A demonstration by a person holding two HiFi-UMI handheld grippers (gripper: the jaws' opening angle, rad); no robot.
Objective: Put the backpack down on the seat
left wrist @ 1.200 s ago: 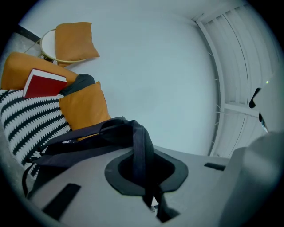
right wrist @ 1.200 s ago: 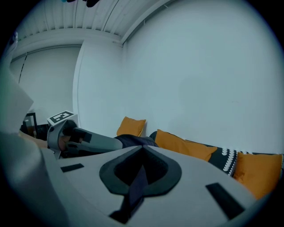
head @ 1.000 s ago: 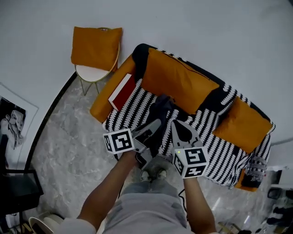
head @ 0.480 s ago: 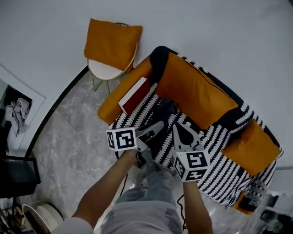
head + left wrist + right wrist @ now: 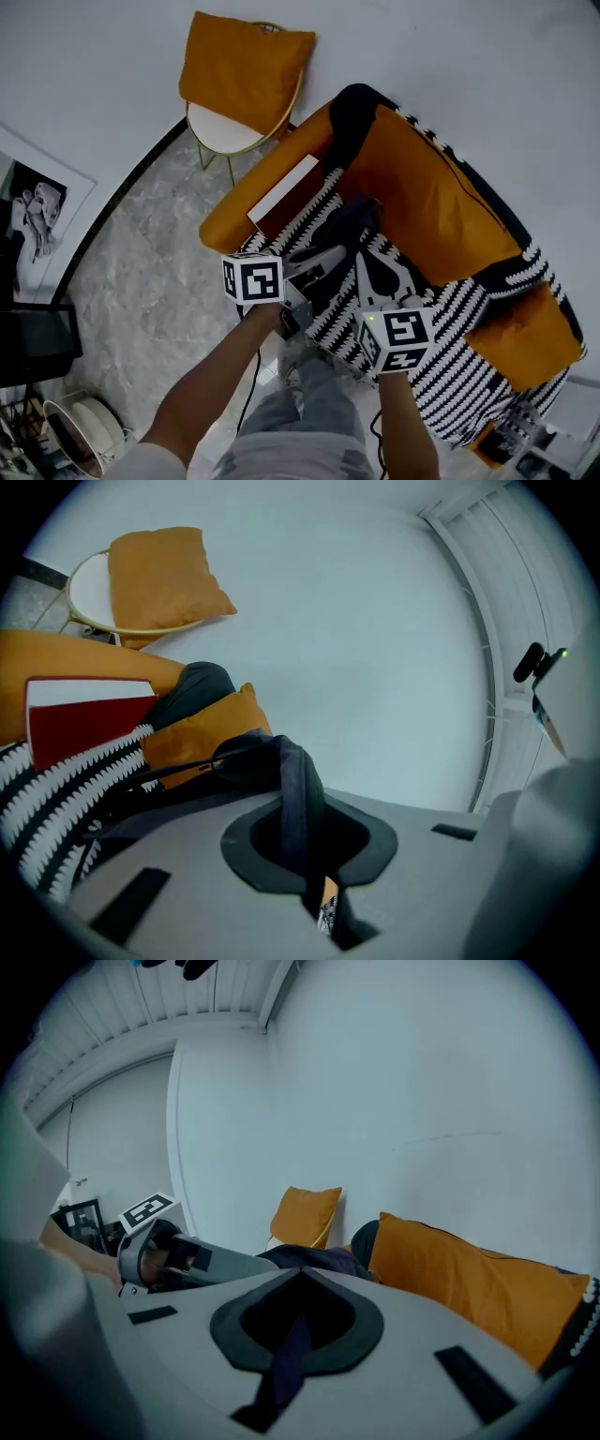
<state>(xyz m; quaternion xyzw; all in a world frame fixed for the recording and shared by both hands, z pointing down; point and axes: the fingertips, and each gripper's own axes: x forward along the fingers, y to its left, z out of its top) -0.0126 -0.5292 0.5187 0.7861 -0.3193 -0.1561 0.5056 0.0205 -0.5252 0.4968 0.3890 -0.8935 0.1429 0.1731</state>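
A dark backpack (image 5: pixel 343 236) hangs over the left part of the sofa seat (image 5: pixel 450 314), which is covered in a black-and-white zigzag throw. Whether it touches the seat I cannot tell. My left gripper (image 5: pixel 321 265) is shut on a dark strap (image 5: pixel 298 794) of the backpack, which runs up through its jaws. My right gripper (image 5: pixel 377 274) is shut on another dark strap (image 5: pixel 292 1352). In the right gripper view the backpack (image 5: pixel 314 1260) bulges just beyond the jaws, with the left gripper (image 5: pixel 192 1262) beside it.
A red and white book (image 5: pixel 287 195) lies by the orange sofa arm. Large orange cushions (image 5: pixel 427 202) line the sofa back. A round chair (image 5: pixel 223 136) with an orange cushion stands at the wall. A framed picture (image 5: pixel 28 214) leans at the left. The floor is grey marble.
The sofa and chair have slid down and to the right in the head view as the person came closer. Both grippers keep their hold on the straps, with the backpack over the seat.
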